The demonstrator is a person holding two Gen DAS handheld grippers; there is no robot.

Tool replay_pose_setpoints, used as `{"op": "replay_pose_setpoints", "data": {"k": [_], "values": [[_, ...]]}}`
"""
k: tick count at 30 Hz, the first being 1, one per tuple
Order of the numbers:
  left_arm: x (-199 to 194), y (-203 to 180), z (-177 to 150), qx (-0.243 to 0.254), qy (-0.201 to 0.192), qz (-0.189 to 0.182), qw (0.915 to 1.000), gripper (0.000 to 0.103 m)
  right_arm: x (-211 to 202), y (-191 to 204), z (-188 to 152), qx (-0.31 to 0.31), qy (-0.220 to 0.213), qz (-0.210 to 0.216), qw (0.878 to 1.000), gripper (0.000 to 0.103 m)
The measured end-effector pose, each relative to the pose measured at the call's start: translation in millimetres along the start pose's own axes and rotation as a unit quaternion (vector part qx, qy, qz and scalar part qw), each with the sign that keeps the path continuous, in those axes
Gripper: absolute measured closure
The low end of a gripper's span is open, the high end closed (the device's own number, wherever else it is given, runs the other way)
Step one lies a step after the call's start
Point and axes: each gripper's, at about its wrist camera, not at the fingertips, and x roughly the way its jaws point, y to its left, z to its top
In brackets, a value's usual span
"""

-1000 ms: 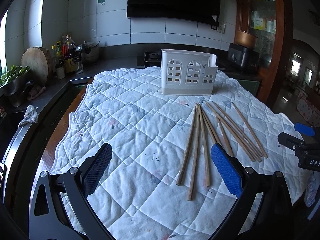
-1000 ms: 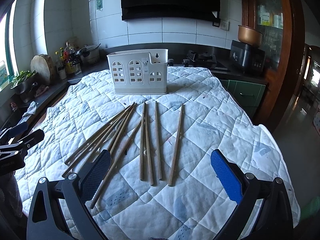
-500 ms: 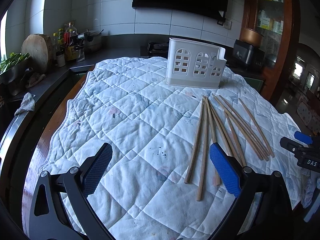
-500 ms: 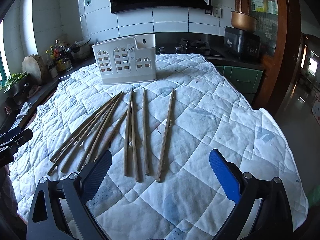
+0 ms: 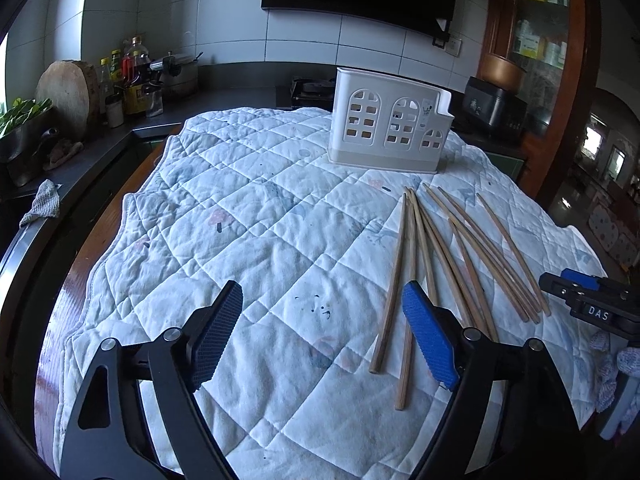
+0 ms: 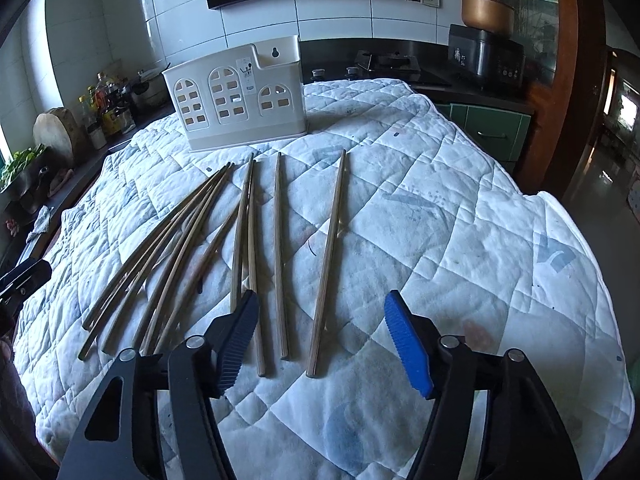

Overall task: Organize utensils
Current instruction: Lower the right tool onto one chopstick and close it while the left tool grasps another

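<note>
Two chopsticks (image 6: 304,256) between the right gripper (image 6: 320,336) jaws, untouched

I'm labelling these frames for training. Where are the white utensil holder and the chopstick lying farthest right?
white utensil holder (image 6: 240,112), right wrist view, on its windowed front wall.
rightmost chopstick (image 6: 330,248), right wrist view, on the middle of its shaft.

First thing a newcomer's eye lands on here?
The fan of wooden chopsticks lying loose on the quilted cloth, with the empty-looking white utensil holder standing upright behind them. The right gripper hovers open over the nearest sticks, its jaws just closing in.
</note>
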Motion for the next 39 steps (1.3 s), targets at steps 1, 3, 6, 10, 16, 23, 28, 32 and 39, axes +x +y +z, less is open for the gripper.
{"op": "replay_pose_setpoints", "data": {"k": [1,3,6,10,16,23,28,32,39], "values": [[1,-1,0,0.001,0.001,-0.002,1.0,0.025,2,0,1,0.003,0.003,0.003,1.0,0.047],[3,-2,-1,0.003,0.002,-0.006,1.0,0.029,6,-1,2,0.009,0.007,0.007,1.0,0.053],[5,-4,0,0.005,0.006,-0.018,0.9998,0.034,10,-3,5,0.013,0.012,0.012,1.0,0.06],[9,-8,0,0.011,0.011,-0.034,0.9993,0.045,14,-3,6,0.014,0.017,0.014,1.0,0.068],[16,-16,-1,0.027,0.02,-0.06,0.9977,0.058,22,1,8,0.009,0.027,0.011,1.0,0.078],[30,-23,-2,0.04,0.04,-0.085,0.9948,0.072,31,2,8,0.004,0.036,-0.002,0.999,0.087],[40,-30,-5,0.05,0.058,-0.101,0.9919,0.082,33,2,8,0.0,0.037,-0.008,0.999,0.09],[48,-35,-7,0.062,0.072,-0.097,0.9907,0.082,33,2,8,-0.001,0.037,-0.009,0.999,0.091],[62,-38,-10,0.071,0.105,-0.09,0.9878,0.087,35,2,8,-0.003,0.037,-0.009,0.999,0.091]]}}
